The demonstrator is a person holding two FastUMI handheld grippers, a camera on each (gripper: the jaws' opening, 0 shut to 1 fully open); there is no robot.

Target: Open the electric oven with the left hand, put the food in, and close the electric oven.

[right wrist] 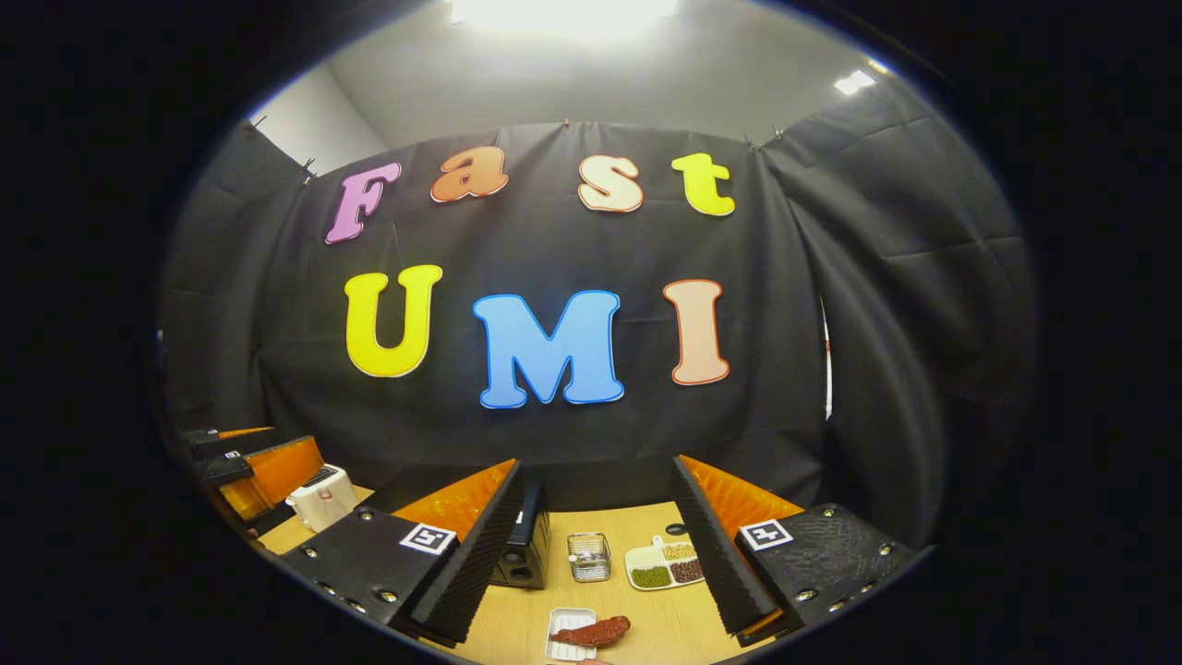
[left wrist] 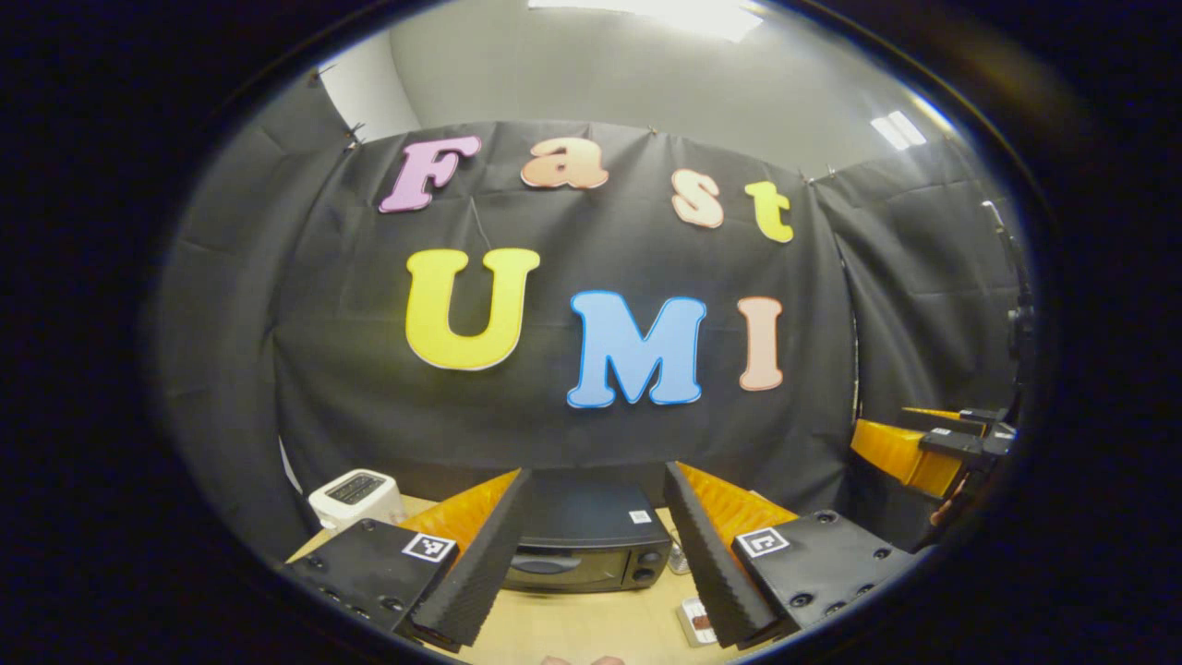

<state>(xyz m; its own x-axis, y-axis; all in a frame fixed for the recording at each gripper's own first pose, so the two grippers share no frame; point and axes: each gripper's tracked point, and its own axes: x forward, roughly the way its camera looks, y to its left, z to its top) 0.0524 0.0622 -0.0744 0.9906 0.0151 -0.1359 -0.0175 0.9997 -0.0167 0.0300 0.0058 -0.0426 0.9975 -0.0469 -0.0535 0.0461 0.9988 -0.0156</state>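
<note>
In the left gripper view, the left gripper (left wrist: pixel 591 554) sits at the bottom centre of the frame with its two fingers spread wide and nothing between them. Framed in that gap, low in the frame, stands the black box-shaped electric oven (left wrist: pixel 584 545) with a dark glass door, which is closed, and knobs at its right end. It rests on the light wooden desk (left wrist: pixel 572 628). At lower left, well apart from the oven, sits a white plastic toaster (left wrist: pixel 355 497). A small white tray (left wrist: pixel 694 621) pokes out beside the right finger at the bottom. At the right edge of the frame the right gripper (left wrist: pixel 933 443) hangs in the air; whether its fingers are apart cannot be told there.

In the right gripper view, the right gripper (right wrist: pixel 596 554) also stands wide open and empty at bottom centre. The reddish-brown piece of food (right wrist: pixel 593 632) lies across the small white tray at the very bottom. Above it on the desk stand a small wire-mesh basket (right wrist: pixel 588 556) and a white divided dish of green and brown grains (right wrist: pixel 663 565).
</note>
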